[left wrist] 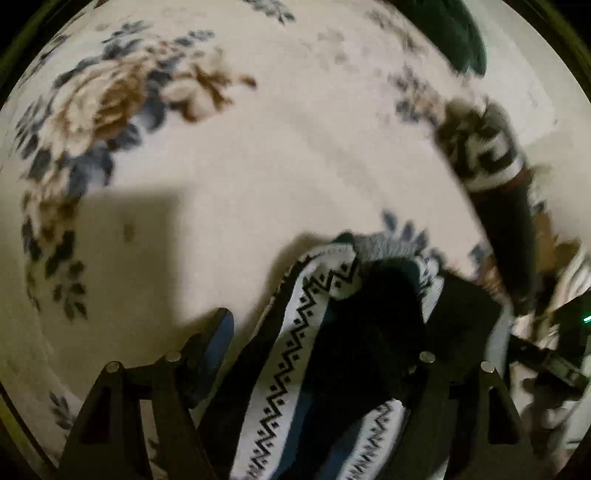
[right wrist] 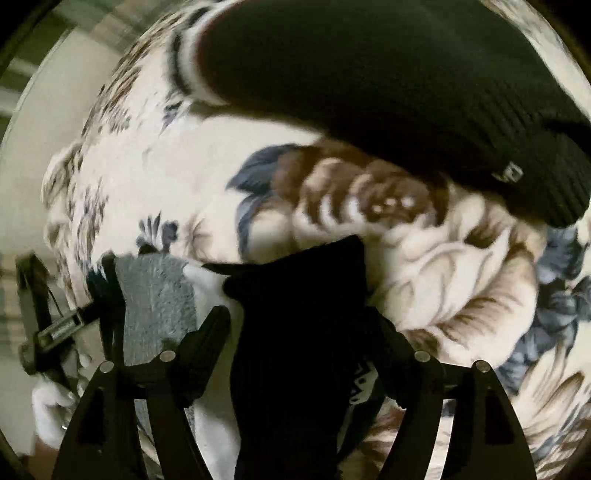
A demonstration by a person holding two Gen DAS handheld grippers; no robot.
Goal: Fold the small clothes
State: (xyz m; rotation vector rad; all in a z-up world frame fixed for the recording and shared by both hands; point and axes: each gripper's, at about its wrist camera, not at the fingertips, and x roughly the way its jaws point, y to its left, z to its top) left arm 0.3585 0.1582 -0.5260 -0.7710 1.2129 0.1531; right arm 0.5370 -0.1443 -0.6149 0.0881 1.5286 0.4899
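Observation:
In the left wrist view a sock (left wrist: 291,354) with a black zigzag on white and a dark foot part lies on the floral blanket (left wrist: 258,166). It runs between the fingers of my left gripper (left wrist: 340,310), which is open; the left finger (left wrist: 218,332) stands clear of it. In the right wrist view a black sock (right wrist: 295,350) lies between the spread fingers of my right gripper (right wrist: 301,317), also open. Its grey fleecy inside (right wrist: 155,295) shows at the left. A second patterned sock (left wrist: 487,147) lies blurred at the right.
A large black ribbed garment (right wrist: 369,74) with a white-striped cuff and a small label fills the top of the right wrist view. A dark green cloth (left wrist: 454,33) lies at the far edge. The other gripper (right wrist: 48,325) shows at the left.

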